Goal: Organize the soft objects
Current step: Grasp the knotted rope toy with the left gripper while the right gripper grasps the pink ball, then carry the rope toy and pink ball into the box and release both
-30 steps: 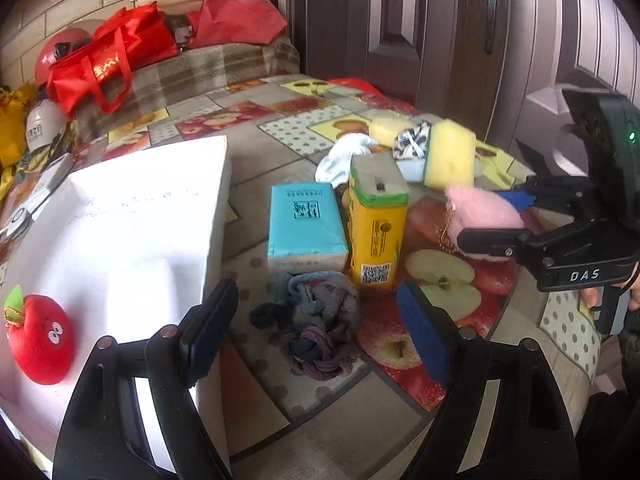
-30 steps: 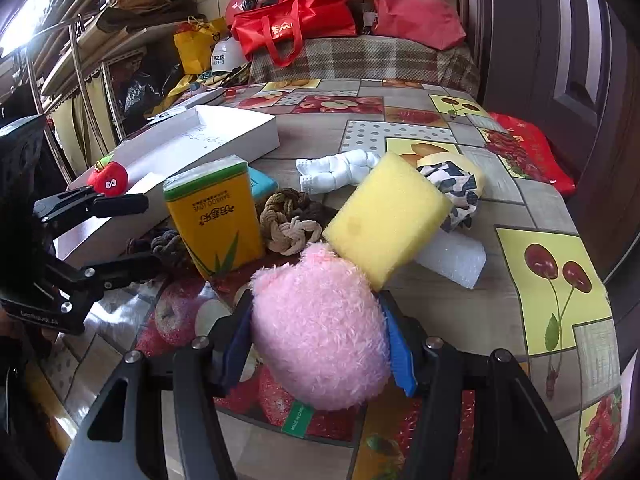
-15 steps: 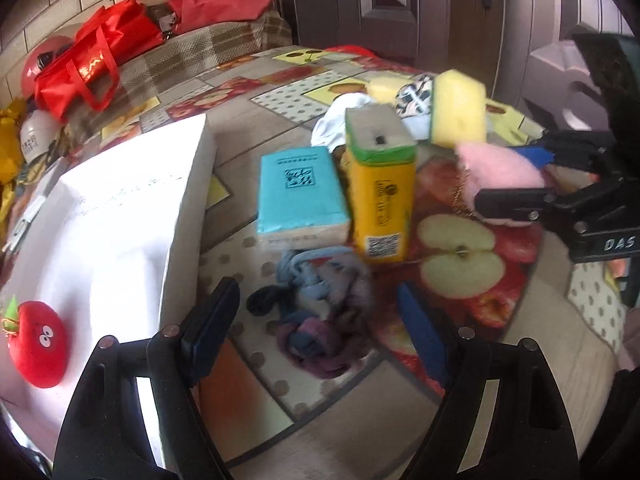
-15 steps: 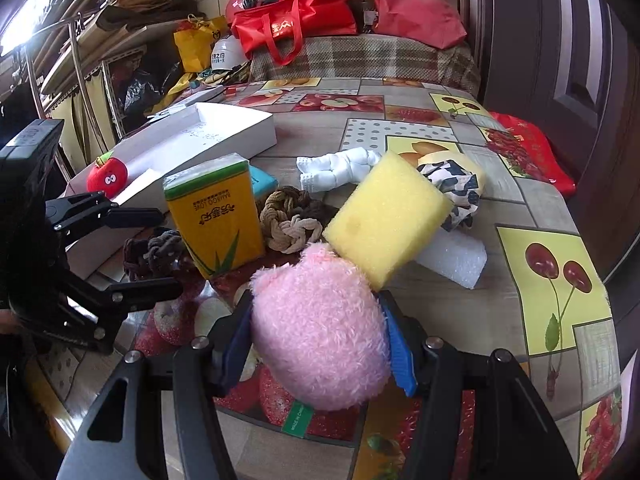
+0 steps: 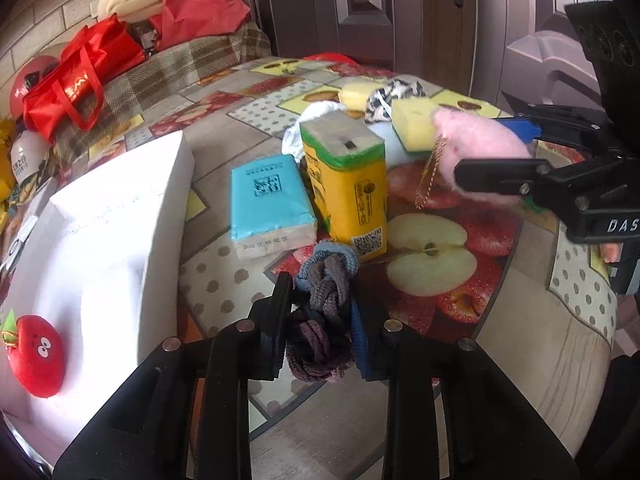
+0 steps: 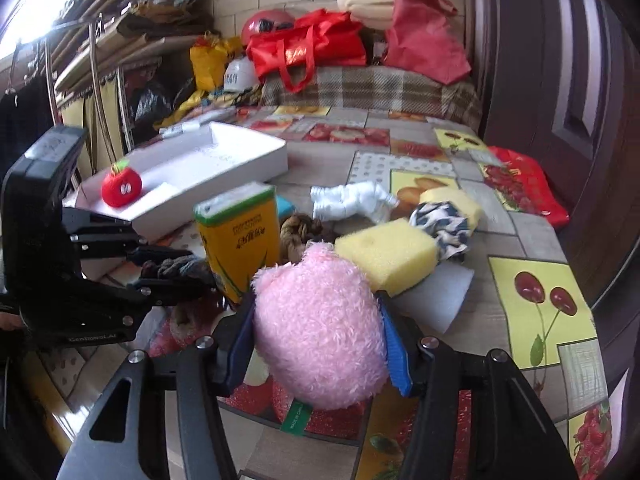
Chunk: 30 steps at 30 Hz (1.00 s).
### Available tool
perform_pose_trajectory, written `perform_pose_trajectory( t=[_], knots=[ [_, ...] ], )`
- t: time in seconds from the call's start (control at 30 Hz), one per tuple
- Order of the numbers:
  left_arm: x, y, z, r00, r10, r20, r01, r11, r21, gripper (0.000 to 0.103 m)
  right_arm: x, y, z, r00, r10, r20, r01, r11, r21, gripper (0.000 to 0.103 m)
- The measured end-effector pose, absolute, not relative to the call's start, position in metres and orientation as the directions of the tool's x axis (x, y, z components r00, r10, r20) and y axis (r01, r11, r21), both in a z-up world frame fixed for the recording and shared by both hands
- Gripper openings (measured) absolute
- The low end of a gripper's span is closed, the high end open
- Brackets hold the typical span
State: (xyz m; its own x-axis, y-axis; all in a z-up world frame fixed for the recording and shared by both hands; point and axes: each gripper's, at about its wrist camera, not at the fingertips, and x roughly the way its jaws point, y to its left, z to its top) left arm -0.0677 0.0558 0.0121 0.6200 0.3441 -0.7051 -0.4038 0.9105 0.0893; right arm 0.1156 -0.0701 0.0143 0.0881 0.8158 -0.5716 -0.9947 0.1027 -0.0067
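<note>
My left gripper (image 5: 320, 304) is shut on a knotted cloth rope (image 5: 328, 280) of blue, grey and purple strands, low over the fruit-print tablecloth; the knot (image 6: 176, 267) also shows in the right wrist view. My right gripper (image 6: 316, 308) has a fluffy pink plush (image 6: 320, 320) pressed between its blue pads, its jaws closing a little tighter. Seen from the left wrist, the pink plush (image 5: 476, 148) hangs at the right. A white box (image 5: 120, 208) at the left holds a red apple plush (image 5: 34, 356).
A yellow carton (image 5: 348, 184) and a teal tissue pack (image 5: 268, 196) stand just behind the knot. Farther back lie a yellow sponge (image 6: 388, 256), a brown knot (image 6: 298, 232), a white doll (image 6: 352, 200), a patterned cloth (image 6: 440, 224) and white foam (image 6: 436, 296). Red bags (image 6: 308, 48) fill the back.
The left jaws went from wide apart to shut on the knotted rope. The yellow sponge, earlier leaning on the pink plush, now lies flat behind it.
</note>
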Motion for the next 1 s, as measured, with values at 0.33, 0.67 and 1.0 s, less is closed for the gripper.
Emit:
perform_pose_trajectory(
  t=[0.33, 0.67, 1.0],
  knots=[
    [-0.137, 0.063, 0.05, 0.757, 0.49, -0.433, -0.549, 0.836, -0.014, 0.026, 0.105, -0.113, 0.049, 0.182, 0.972, -0.151, -0.974, 0.2, 0.11, 0.056],
    [-0.158, 0.08, 0.049, 0.688, 0.589, -0.423, -0.665, 0.746, -0.044, 0.026, 0.087, -0.096, 0.047, 0.155, 0.972, -0.179, -0.985, 0.167, 0.053, 0.056],
    [-0.181, 0.097, 0.047, 0.631, 0.666, -0.399, -0.735, 0.677, -0.031, 0.026, 0.068, -0.082, 0.044, 0.106, 0.973, -0.203, -0.993, 0.115, 0.032, 0.056]
  ],
)
